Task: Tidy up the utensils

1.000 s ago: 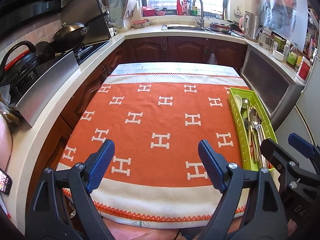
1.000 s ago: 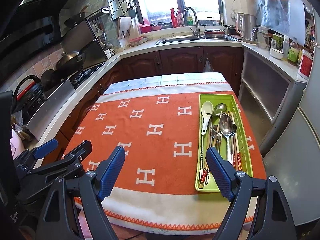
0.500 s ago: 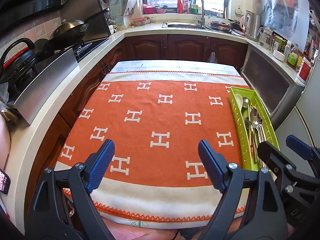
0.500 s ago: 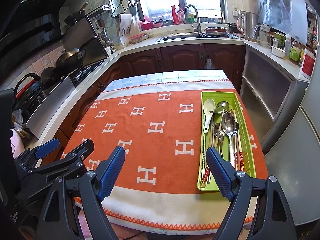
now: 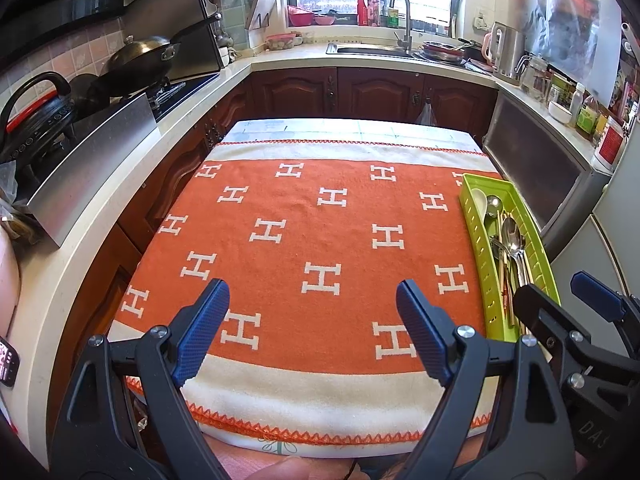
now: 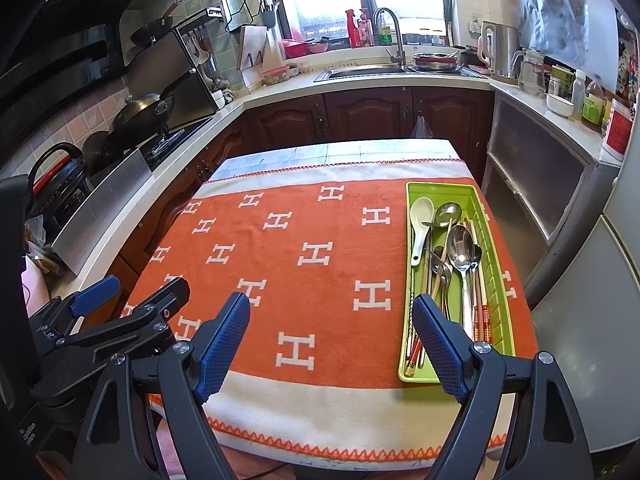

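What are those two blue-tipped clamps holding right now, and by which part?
Nothing. The left gripper and right gripper are both open and empty; the utensils lie in the green tray.

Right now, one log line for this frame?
left gripper: open, empty, over blanket | right gripper: open, empty, near tray | utensils: spoons and chopsticks mixed in tray | contact: none

Utensils (image 6: 456, 264) lie in tray (image 6: 504, 320) on blanket's (image 6: 312, 264) right.
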Available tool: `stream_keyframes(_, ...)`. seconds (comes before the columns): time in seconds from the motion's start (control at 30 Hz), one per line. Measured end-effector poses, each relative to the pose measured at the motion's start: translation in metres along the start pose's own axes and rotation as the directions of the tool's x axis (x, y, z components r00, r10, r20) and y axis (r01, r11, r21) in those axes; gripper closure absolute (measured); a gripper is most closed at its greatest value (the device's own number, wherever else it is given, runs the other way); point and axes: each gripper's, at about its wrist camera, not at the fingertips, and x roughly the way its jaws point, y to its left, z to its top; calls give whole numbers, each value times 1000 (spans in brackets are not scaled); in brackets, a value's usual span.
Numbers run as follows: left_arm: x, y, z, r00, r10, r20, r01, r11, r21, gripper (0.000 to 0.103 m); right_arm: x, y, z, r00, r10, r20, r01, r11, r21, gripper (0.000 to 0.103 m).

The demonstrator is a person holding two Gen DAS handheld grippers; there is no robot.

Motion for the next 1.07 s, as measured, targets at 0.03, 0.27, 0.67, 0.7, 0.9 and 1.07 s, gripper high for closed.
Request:
stream_keyframes(0.03,0,0,0,1000,0,1,0,1000,0,19,-1,0,0,1000,-1,1,1,1000,-2,19)
stream_keyframes(0.27,0,0,0,1000,1,0,-1,1000,-1,19,1,0,0,1000,2,0,-2,1000,-3,19)
stream_keyframes(0.67,0,0,-2,1000,-4,-5,4,1000,-8,19,4,3,-1,1000,5,-5,-5,1000,-5,19)
stream_keyframes(0.7,1,0,-2,1000,-5,-7,5,1000,-9,19,5,4,-1,1000,5,-4,-5,1000,-6,19)
stream_keyframes(0.9,1,1,-3,1000,-8,-8,7,1000,-12,19,5,4,-2,1000,5,-7,-5,1000,-1,19)
stream_keyframes(1.07,1,0,-4,1000,-9,-8,9,1000,-13,19,5,3,-2,1000,8,-8,-8,1000,-3,19)
